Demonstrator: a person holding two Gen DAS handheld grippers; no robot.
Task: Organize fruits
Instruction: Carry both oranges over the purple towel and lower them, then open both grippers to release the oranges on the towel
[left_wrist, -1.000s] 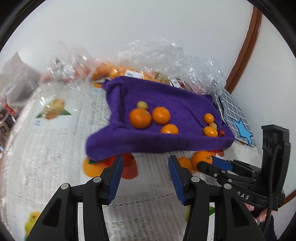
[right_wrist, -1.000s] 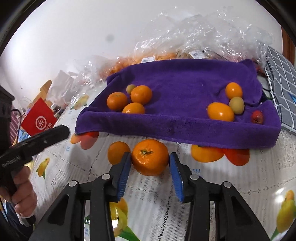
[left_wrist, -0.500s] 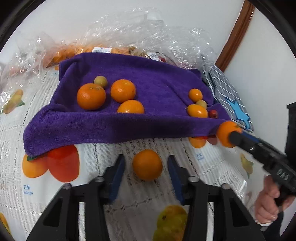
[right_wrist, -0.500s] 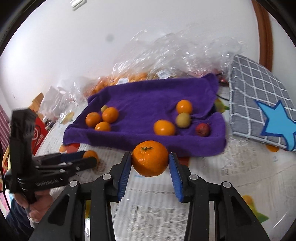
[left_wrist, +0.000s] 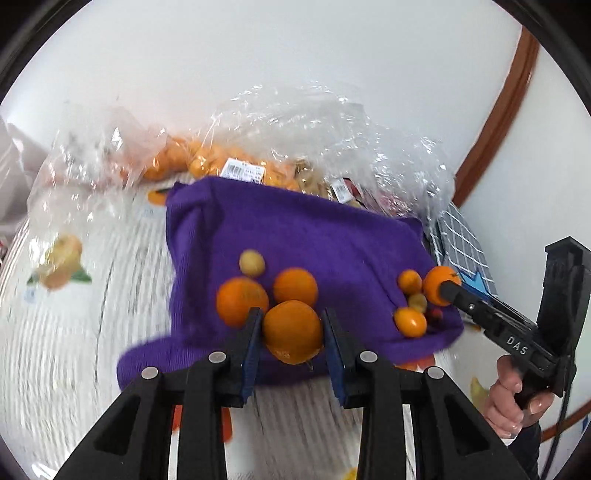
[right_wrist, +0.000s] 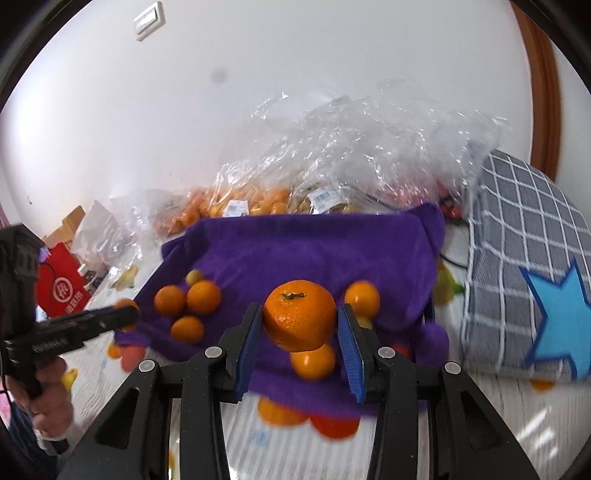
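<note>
- An orange (left_wrist: 292, 331) is clamped between the blue pads of the left gripper (left_wrist: 292, 332), held above the near edge of the purple towel (left_wrist: 295, 236).
- A larger tangerine (right_wrist: 299, 319), stem up, is pinched in the right gripper (right_wrist: 300, 325), over the towel's right half.
- Oranges are grouped at towel left (right_wrist: 188, 306); smaller fruits sit in a cluster at towel right (left_wrist: 410, 310).
- Step judged: each fruit is being carried to its group. Release is best made low, in a bare patch of towel beside matching fruit, so nothing gets rolled or knocked.
- Jaws should be opened slowly; round fruit on soft folds is likely to roll.
- Grippers should be kept apart to avoid a clash mid-towel.
- Hard to make out: fruit partly hidden behind the tangerine; bagged contents (right_wrist: 255, 203) behind glare; tablecloth (left_wrist: 74, 332) motion-blurred; small red fruit barely visible.
</note>
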